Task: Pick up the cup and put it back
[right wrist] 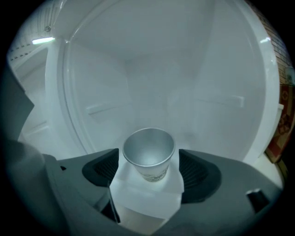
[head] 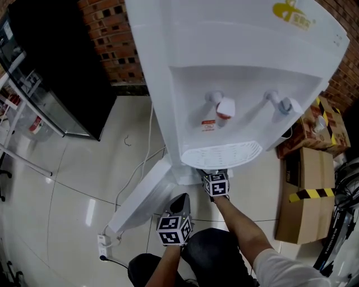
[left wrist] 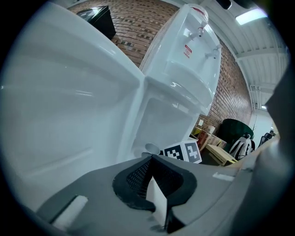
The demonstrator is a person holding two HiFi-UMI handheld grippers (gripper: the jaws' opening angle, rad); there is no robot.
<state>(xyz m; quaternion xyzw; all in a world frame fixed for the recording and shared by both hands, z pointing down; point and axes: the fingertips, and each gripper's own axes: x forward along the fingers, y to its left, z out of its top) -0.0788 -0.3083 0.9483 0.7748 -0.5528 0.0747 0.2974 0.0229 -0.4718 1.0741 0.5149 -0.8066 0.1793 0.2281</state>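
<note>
The water dispenser carries a yellow logo on its top, its characters too small to read. A red-and-white sticker sits beside the red tap, its print illegible. The cup shows faint, unreadable print near its base. Yellow-black hazard tape crosses a cardboard box. The marker cubes bear black-and-white square codes without letters.
</note>
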